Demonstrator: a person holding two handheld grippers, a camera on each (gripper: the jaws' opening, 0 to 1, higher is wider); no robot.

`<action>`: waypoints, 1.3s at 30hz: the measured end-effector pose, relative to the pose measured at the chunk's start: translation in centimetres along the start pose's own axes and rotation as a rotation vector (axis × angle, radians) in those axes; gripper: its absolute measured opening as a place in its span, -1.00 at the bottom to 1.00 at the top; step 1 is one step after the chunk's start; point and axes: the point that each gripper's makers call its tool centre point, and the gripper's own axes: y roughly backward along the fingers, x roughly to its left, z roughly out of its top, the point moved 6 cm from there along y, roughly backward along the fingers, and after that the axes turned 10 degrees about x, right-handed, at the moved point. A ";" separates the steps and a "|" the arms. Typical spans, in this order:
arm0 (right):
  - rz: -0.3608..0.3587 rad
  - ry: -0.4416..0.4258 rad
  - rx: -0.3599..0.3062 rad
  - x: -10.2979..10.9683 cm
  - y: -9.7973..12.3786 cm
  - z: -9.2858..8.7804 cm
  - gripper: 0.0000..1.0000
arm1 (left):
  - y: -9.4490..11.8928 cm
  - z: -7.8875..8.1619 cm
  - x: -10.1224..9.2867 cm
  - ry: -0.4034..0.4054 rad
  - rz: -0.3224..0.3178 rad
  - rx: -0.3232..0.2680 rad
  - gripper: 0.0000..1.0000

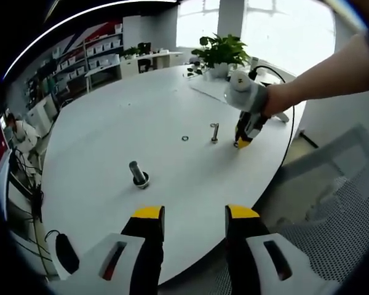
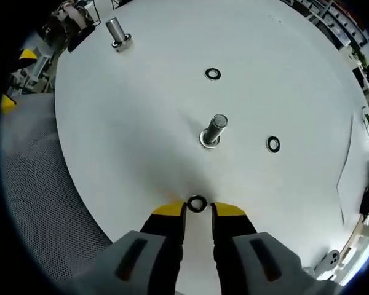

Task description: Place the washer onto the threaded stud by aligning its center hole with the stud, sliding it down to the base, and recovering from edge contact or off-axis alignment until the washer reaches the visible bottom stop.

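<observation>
Pinching a washer (image 2: 197, 204) by its rim at the right gripper (image 2: 197, 210) tips, we judge it thin, stiff, light, slippery; threaded stud (image 2: 213, 131) stands ahead on counter (image 2: 141, 123). Left gripper (image 1: 194, 216) wide, empty.

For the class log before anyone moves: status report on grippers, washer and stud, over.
Right gripper shut on washer, low over table. Left gripper open, holding nothing. Stud upright ahead, path clear; two loose washers lie beyond.
</observation>
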 end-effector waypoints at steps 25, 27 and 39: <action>-0.030 -0.007 0.082 -0.2 -0.2 0.5 -0.69 | -0.1 -0.1 -0.2 -0.004 -0.015 0.008 -0.26; -0.032 -0.023 0.086 -0.1 -0.1 0.5 -0.70 | -0.1 -0.2 -0.2 -0.003 -0.016 0.008 -0.26; -0.041 -0.094 -0.026 0.0 -0.1 -0.2 -0.72 | -0.1 -0.1 -0.3 -0.014 -0.019 0.003 -0.27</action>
